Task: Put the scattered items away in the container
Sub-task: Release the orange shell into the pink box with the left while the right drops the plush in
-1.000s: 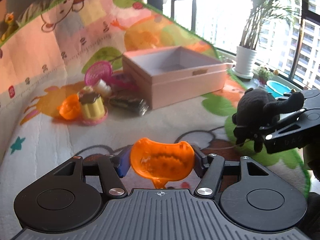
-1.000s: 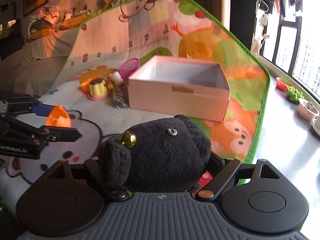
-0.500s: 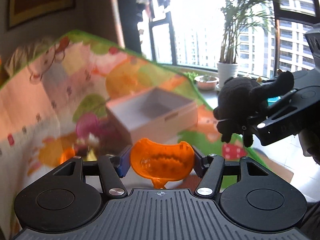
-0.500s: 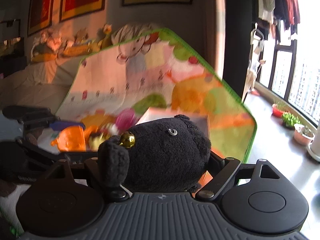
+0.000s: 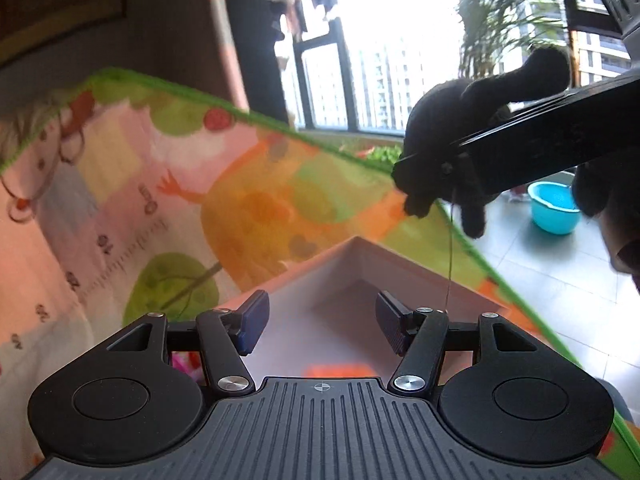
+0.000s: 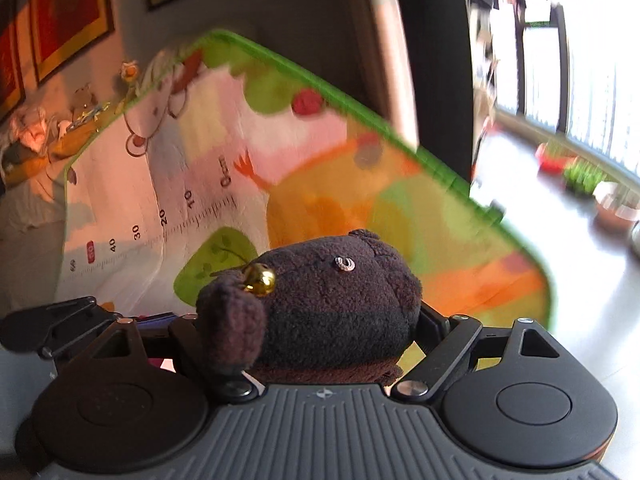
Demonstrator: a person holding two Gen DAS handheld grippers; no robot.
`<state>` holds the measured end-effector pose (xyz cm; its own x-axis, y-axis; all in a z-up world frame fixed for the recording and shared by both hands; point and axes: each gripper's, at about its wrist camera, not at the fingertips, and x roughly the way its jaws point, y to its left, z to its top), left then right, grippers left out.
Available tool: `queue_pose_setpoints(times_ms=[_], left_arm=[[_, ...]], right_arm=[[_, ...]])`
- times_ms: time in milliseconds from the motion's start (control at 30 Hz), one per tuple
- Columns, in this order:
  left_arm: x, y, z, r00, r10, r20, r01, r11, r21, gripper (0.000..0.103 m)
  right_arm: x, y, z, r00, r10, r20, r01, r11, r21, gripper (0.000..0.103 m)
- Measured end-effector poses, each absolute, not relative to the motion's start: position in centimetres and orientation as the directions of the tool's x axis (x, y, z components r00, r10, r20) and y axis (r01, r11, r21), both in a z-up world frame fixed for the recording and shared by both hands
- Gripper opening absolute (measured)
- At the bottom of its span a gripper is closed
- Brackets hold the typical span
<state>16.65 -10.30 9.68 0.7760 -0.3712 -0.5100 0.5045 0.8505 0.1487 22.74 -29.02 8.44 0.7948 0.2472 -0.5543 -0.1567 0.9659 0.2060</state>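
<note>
In the left wrist view my left gripper [image 5: 320, 326] is open and empty above the pink box [image 5: 400, 268]. An orange toy [image 5: 340, 371] lies inside the box, just below the fingers. My right gripper [image 6: 304, 320] is shut on a black plush toy [image 6: 336, 304] with a gold bell. That plush [image 5: 440, 148] also shows in the left wrist view, held high at the upper right above the box's far corner. The box is hidden in the right wrist view.
A colourful play mat [image 5: 140, 200] with a green border lies under the box and rises behind it. Windows, a potted plant and a blue basin [image 5: 554, 212] on the tiled floor are at the right. A pink item [image 5: 182, 362] peeks beside the left finger.
My left gripper moved over the box and opened; the orange toy left its fingers and now lies in the box. My right gripper carried the plush up and toward the box.
</note>
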Motion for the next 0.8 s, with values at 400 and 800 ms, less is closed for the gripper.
queue_pose_setpoints(times_ms=[400, 800], left_arm=[[19.3, -7.7, 7.6, 0.826, -0.280, -0.489, 0.411, 0.893, 0.183, 0.097], [8.8, 3.1, 4.1, 0.789, -0.225, -0.571, 0.255, 0.967, -0.027, 0.102]], right_arm=[[22.3, -30.7, 7.4, 0.829, 0.264, -0.492, -0.140, 0.951, 0.274, 0.097], [16.6, -18.1, 8.7, 0.795, 0.304, -0.525, -0.372, 0.928, -0.026, 0.094]])
